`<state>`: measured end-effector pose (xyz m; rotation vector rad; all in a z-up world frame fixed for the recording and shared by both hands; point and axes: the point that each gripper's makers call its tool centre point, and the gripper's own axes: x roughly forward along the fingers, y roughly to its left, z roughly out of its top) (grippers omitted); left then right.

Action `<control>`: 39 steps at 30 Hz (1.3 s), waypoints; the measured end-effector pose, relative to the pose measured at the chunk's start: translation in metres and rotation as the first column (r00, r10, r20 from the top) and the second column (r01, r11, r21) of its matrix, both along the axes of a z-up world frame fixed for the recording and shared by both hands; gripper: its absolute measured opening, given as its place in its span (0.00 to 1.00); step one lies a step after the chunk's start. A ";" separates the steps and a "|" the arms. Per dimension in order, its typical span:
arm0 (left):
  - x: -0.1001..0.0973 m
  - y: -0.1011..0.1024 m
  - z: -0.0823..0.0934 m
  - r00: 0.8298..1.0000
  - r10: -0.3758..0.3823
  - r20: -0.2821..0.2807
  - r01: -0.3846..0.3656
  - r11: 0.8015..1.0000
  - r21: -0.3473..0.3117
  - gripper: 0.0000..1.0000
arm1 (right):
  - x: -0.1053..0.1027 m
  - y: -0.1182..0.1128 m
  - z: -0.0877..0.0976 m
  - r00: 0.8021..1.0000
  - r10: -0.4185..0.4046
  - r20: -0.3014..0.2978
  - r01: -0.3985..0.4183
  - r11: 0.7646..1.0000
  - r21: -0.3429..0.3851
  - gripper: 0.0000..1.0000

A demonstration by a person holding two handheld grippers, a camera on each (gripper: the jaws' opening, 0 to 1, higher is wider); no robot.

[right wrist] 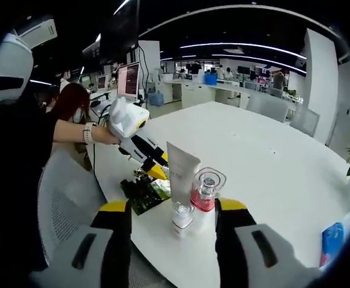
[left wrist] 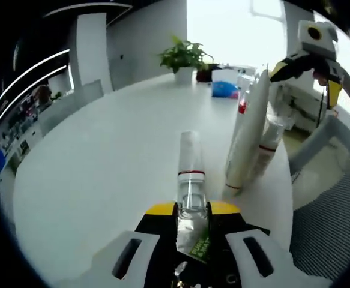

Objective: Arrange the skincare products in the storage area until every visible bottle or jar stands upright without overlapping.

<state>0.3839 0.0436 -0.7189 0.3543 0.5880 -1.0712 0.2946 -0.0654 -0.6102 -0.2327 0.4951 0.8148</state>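
Observation:
My left gripper (left wrist: 193, 210) is shut on a clear bottle with a red band (left wrist: 190, 174), which points away from me low over the white table (left wrist: 102, 168). A dark green box (left wrist: 200, 243) shows under the jaws. To the right stand a tall white tube (left wrist: 247, 138), a clear red-banded bottle (left wrist: 271, 141) behind it and a pink-topped bottle (left wrist: 242, 107). My right gripper (right wrist: 172, 206) is open, jaws wide, facing the white tube (right wrist: 182, 165), a small clear bottle (right wrist: 182, 219) and a pink bottle (right wrist: 206, 189). The left gripper (right wrist: 155, 167) reaches in over the green box (right wrist: 144, 193).
A potted plant (left wrist: 184, 57) and a blue packet (left wrist: 224, 89) sit at the table's far side. The products stand close to the table edge, with a mesh chair (left wrist: 334, 228) beyond it. A person (right wrist: 72, 102) sits further back by the desks.

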 end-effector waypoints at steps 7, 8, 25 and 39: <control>-0.006 0.016 0.008 0.999 0.038 -0.005 -0.038 0.999 0.011 0.14 | -0.006 0.025 0.024 0.996 0.068 0.064 -0.069 0.997 0.021 0.54; -0.005 0.018 0.009 0.999 0.047 0.010 -0.047 0.999 0.014 0.14 | -0.006 0.026 0.025 0.995 0.070 0.067 -0.072 0.997 0.022 0.54; -0.028 0.052 0.024 0.987 0.162 -0.011 -0.162 0.986 0.048 0.14 | -0.023 0.079 0.010 0.979 0.185 0.081 -0.186 0.983 -0.001 0.47; -0.062 0.059 0.030 0.984 0.162 -0.079 -0.153 0.982 0.109 0.14 | -0.021 0.099 -0.027 0.970 0.222 0.102 -0.209 0.970 -0.126 0.43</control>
